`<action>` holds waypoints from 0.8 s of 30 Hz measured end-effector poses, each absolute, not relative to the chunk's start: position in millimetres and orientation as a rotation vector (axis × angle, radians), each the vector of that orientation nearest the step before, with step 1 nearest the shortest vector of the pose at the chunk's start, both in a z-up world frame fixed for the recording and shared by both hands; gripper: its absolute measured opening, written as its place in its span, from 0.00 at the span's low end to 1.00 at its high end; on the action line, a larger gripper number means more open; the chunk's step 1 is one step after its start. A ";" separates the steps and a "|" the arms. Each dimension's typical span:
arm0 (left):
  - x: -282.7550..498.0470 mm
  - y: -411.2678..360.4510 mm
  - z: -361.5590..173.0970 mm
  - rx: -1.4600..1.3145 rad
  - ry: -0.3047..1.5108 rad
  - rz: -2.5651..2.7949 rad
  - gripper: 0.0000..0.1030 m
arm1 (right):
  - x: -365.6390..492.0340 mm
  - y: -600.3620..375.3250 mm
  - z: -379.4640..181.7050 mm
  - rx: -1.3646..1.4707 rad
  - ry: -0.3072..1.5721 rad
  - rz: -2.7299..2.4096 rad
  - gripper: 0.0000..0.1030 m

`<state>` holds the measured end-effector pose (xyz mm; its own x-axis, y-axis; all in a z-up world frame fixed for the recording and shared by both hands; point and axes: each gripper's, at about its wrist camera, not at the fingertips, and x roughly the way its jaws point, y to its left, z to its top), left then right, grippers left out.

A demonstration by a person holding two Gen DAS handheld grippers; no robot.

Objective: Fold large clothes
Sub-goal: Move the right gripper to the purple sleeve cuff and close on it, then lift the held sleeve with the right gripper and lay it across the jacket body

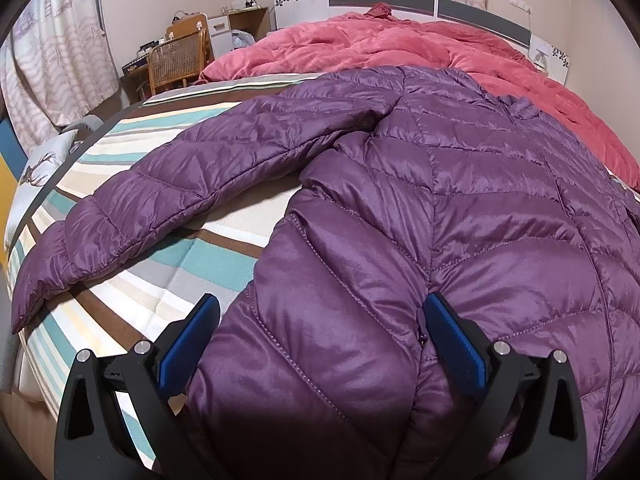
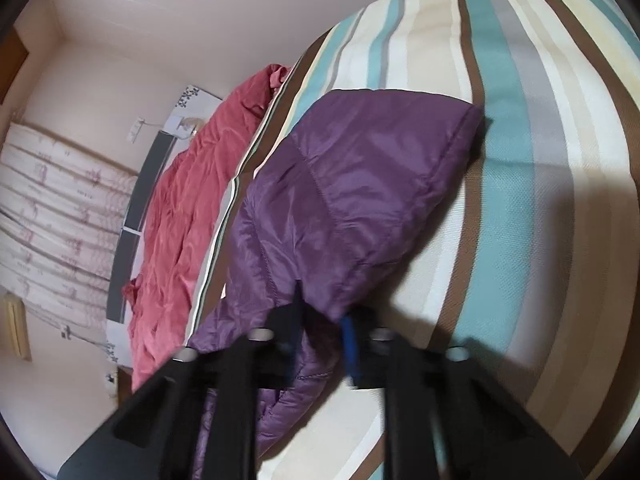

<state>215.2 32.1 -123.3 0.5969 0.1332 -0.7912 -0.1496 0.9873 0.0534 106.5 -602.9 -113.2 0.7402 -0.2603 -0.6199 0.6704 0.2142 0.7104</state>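
Purple puffer jacket [image 1: 400, 208] lies flat on striped bed [image 1: 132, 148], hem between left tool's [image 1: 320, 344] wide-apart pads w/o pinch, right tool [image 2: 320, 320] clamped on sleeve cuff [image 2: 360, 184]; prob light, squashy, slippery nylon, so grip seams/edges.

The purple jacket [image 1: 460, 200] is glossy quilted synthetic cloth, its stitched seams puckering smooth sheen. Beneath lies a matt, coarse-woven striped sheet [image 1: 168, 268]; at twelve o'clock a soft, crumpled red duvet [image 1: 420, 44]. At ten o'clock stands a wood-and-wicker chair [image 1: 176, 60].
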 end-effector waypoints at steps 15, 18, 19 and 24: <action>237.2 62.4 -127.3 -0.101 0.946 0.188 0.98 | 183.4 -507.9 -3.9 0.296 0.557 -0.691 0.08; 236.0 59.6 -129.3 -0.095 0.941 0.192 0.98 | 205.7 -457.3 9.5 0.078 0.552 -0.620 0.08; 235.8 58.1 -129.8 -0.091 0.939 0.196 0.98 | 208.6 -440.3 11.9 0.023 0.547 -0.594 0.08; 235.0 58.7 -130.8 -0.095 0.940 0.193 0.98 | 240.7 -341.7 7.5 -0.212 0.546 -0.426 0.08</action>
<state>235.0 58.7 -130.8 0.5740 0.1230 -0.8096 -0.2059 0.9786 0.0027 240.7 -341.7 7.5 0.7705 -0.4451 -0.4563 0.3341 0.8916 -0.3057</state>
